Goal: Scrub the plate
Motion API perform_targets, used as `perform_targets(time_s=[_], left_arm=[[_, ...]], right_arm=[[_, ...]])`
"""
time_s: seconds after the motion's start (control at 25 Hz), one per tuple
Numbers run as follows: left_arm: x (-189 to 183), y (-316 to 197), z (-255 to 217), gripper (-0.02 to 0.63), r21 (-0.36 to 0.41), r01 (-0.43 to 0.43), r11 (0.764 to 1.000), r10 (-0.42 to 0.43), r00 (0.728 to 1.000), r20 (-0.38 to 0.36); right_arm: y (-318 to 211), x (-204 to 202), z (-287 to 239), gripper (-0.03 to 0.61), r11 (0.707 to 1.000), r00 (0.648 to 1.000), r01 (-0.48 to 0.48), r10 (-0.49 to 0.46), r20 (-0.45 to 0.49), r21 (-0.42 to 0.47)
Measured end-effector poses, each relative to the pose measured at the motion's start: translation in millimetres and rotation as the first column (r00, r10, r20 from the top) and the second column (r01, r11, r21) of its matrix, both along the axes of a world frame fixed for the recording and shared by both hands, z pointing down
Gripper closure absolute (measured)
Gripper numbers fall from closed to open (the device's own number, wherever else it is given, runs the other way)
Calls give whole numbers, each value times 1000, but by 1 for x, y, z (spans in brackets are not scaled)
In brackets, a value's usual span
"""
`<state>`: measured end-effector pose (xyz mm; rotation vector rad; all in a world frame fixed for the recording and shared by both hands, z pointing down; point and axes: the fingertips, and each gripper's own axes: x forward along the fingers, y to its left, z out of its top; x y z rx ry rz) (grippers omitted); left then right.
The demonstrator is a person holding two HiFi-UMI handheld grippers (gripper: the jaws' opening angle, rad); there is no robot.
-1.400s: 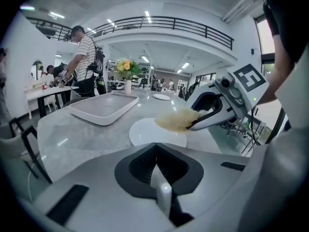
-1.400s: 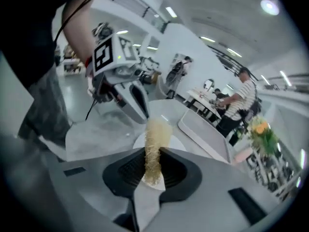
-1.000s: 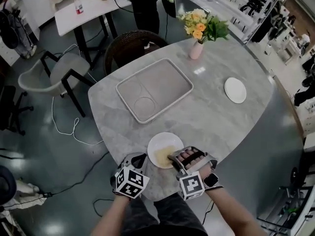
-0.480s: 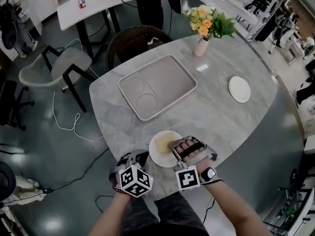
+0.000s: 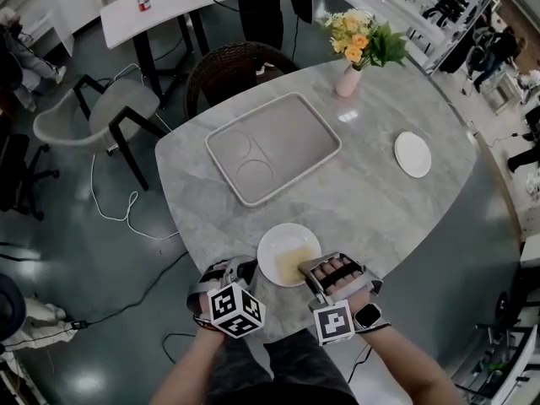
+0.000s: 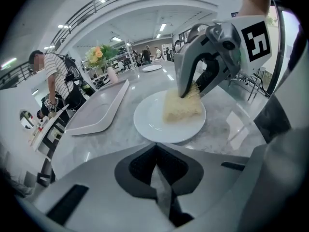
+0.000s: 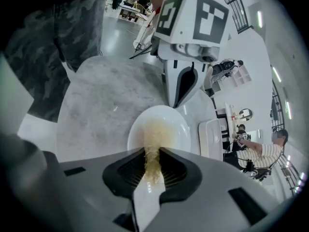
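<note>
Your left gripper point(image 6: 157, 175) is closed on nothing, with its tips just beside the near rim of the plate point(image 5: 272, 245); whether they touch the rim, can't tell. Your right gripper point(image 7: 153, 166) is clamped on a yellow sponge point(image 7: 153, 139), and the sponge lies flat on the right half of the plate. The plate sits at the near edge of the table point(image 5: 380, 201). The step looks like mid-scrub. For the next move, press the sponge down and sweep it across the bare left half, and steady the rim with the left gripper so the plate doesn't slide. Farther back is an empty tray point(image 5: 274, 146), then a flower vase point(image 5: 346, 81) and a small plate point(image 5: 413, 153).
</note>
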<state>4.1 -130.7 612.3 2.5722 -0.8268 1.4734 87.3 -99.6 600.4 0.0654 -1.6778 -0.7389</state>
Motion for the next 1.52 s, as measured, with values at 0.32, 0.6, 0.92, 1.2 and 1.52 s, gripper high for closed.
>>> perform_targets(time_s=[0.32,0.6,0.92,1.2,1.52], left_arm=[[0,1,0,603,-13,-4,1000,4,1000,-3],[0,1,1,603,-25,4,1000,-4,1000,-11],[0,2,0,603,-27,-3,1000,3,1000,-8],[0,4,0,603,-28,-15,999,15,1000,-7],[3,5,0,603,-27,-32,999,31,999,-9]], right_arm=[[-8,-26,-2,503,999,999,16,-15,45,-30],[-31,-41,4,503,996,995,88,-89,33,14],[-72,-16,-4,503,995,1000,-4,5,-4,104],[-60,12,-2,503,994,998,-50,53,-30,102],[-13,37,-3,503,998,997,-27,30,-64,48]])
